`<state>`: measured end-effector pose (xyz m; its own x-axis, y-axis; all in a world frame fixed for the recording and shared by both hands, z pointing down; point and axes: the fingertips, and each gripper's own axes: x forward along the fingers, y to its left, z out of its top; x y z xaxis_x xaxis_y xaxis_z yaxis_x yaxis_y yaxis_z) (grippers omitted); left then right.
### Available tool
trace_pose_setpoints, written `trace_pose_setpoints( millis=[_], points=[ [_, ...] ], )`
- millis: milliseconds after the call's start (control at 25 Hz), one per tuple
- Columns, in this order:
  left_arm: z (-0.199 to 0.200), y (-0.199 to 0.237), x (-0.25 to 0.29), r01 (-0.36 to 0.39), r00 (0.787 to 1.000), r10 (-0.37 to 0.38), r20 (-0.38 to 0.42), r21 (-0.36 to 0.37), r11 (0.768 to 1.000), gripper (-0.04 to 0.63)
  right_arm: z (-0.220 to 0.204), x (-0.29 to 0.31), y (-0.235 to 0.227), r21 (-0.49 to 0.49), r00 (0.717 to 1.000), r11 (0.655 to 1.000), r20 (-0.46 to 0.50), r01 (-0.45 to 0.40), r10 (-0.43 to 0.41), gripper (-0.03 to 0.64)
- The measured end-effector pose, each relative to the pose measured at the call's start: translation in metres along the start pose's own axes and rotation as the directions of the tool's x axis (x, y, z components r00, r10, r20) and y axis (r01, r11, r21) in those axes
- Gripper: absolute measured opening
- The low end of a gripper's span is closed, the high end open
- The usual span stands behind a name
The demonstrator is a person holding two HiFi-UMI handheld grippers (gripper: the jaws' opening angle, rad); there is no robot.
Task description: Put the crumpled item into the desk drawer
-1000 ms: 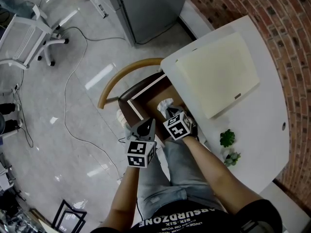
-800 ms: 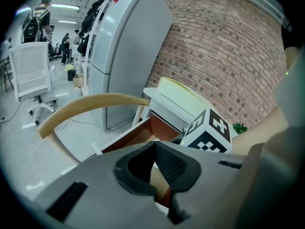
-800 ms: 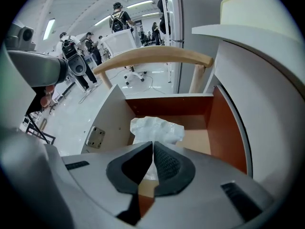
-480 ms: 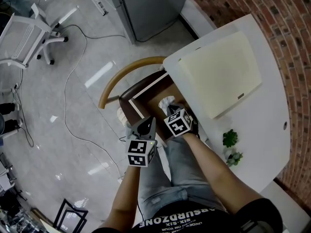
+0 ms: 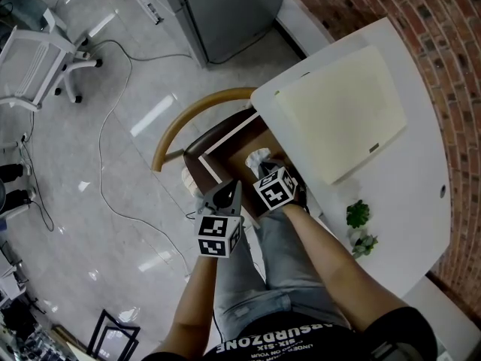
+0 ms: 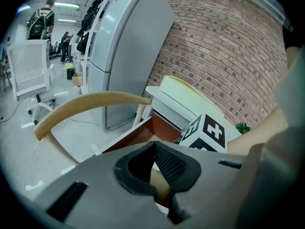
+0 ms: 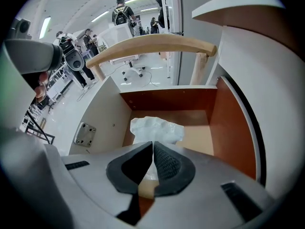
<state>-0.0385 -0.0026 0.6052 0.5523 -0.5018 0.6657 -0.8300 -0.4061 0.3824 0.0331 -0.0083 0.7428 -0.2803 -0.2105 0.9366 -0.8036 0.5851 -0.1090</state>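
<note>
right hand-held gripper [image 7: 152, 145] pinches the crumpled white paper [image 7: 156, 128] inside the open drawer [image 7: 228, 128]. left hand-held gripper [image 6: 153, 145] hangs beside it, pressed together and empty.

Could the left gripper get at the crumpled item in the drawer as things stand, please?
Probably not cleanly. The drawer is open on top, but the right gripper hangs over it, jaws closed on the crumpled item and covering its near side. The left gripper is shut, short of the drawer.
</note>
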Motion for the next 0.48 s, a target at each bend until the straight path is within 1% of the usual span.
trace_pose_setpoints(
  millis=[480],
  points=[
    [0.002, 0.004, 0.004, 0.003, 1.0, -0.004, -0.005, -0.011, 1.0, 0.005, 0.0, 0.012, -0.003, -0.021, 1.0, 1.0, -0.03, -0.003, 0.002, 0.006]
  ],
)
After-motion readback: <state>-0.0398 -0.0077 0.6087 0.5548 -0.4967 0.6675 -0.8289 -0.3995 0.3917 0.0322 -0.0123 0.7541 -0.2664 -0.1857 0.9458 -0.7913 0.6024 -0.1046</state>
